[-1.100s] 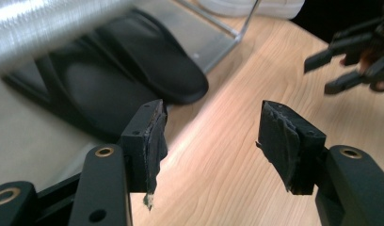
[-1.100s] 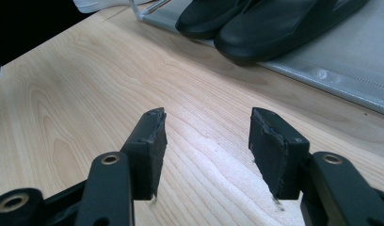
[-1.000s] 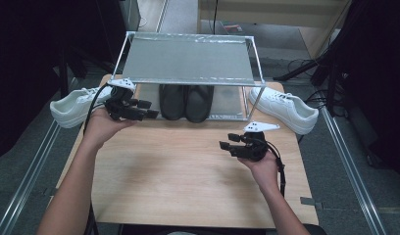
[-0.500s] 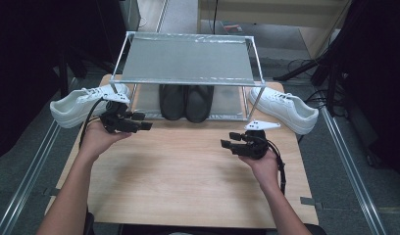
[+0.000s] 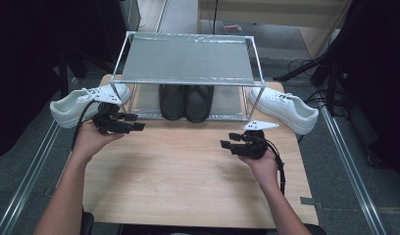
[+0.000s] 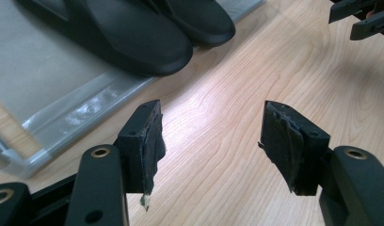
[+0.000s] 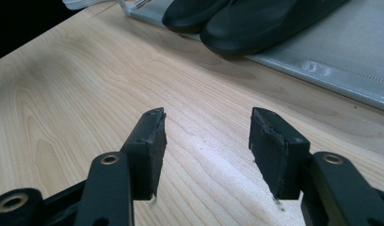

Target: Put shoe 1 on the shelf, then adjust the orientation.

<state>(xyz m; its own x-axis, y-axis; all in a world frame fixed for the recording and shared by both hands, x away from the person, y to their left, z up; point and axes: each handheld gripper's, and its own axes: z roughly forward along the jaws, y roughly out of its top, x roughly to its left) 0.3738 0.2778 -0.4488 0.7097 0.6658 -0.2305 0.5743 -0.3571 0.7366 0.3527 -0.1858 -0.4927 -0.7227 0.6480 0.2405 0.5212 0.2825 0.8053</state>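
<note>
Both my left gripper (image 5: 133,122) and right gripper (image 5: 228,141) were empty, jaws apart; black shoes (image 5: 186,102) shelved ahead, white sneakers (image 5: 83,104) outside them unshelved.

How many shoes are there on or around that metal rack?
4. Two black shoes sit side by side on the rack's bottom shelf. One white sneaker lies left of the rack, another white sneaker right of it. None seem hidden.

A light wooden desk (image 5: 188,191) is set on a grey floor (image 5: 350,196), flanked by metal rails (image 5: 24,183). Black cables (image 5: 311,93) are seen at the right. Dark equipment (image 5: 36,44) is stood at the left, and pale wooden furniture (image 5: 266,12) behind.
</note>
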